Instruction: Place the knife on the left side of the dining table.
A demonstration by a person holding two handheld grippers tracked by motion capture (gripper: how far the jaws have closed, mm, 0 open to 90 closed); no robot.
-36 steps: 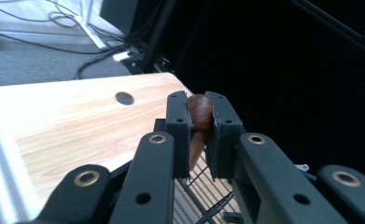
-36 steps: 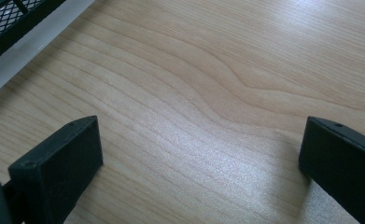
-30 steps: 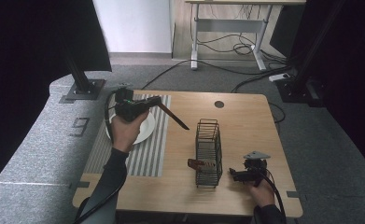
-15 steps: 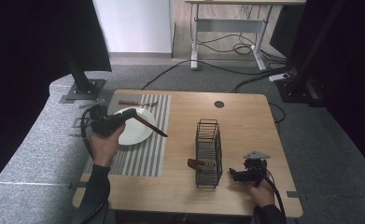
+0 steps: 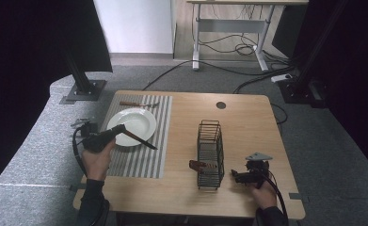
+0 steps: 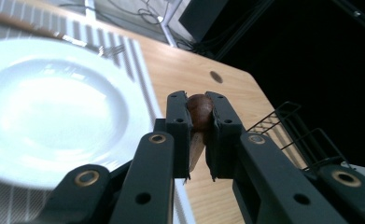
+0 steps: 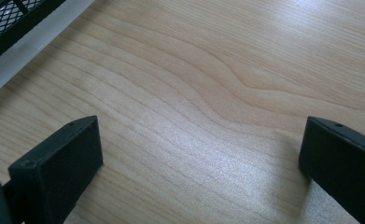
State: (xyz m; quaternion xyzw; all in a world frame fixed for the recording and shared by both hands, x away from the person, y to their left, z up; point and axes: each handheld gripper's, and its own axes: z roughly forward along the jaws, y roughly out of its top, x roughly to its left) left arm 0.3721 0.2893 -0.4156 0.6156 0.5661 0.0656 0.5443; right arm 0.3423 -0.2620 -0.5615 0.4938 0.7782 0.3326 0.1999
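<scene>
- Now the left hand-held gripper point(image 5: 107, 137) sits at the table's point(image 5: 247, 122) left edge, beside the white plate point(image 5: 132, 125), its jaws clamped on the brown handle of a knife point(image 5: 141, 141).
- From the high view, the knife's dark blade reaches out over the plate's near rim and ends above the striped placemat point(image 5: 158, 136).
- Seen along the left hand-held gripper's point(image 6: 200, 122) own jaws, the rounded brown handle end point(image 6: 199, 108) is pinched between the two black pads, with the plate point(image 6: 54, 112) to the left of them.
- Another utensil with a wooden handle point(image 5: 133, 103) lies on the placemat's far edge, beyond the plate; it looks like a fork.
- Near the table's middle stands a black wire rack point(image 5: 210, 153), upright, with a brown item point(image 5: 199, 165) poking out of its near left side.
- Just right of the rack, the right hand-held gripper point(image 5: 236, 176) rests low over the table near the front edge.
- Its jaws stand wide apart with bare wood between them point(image 7: 199, 154), holding nothing; the rack's base point(image 7: 17, 23) shows at that view's upper left corner.
</scene>
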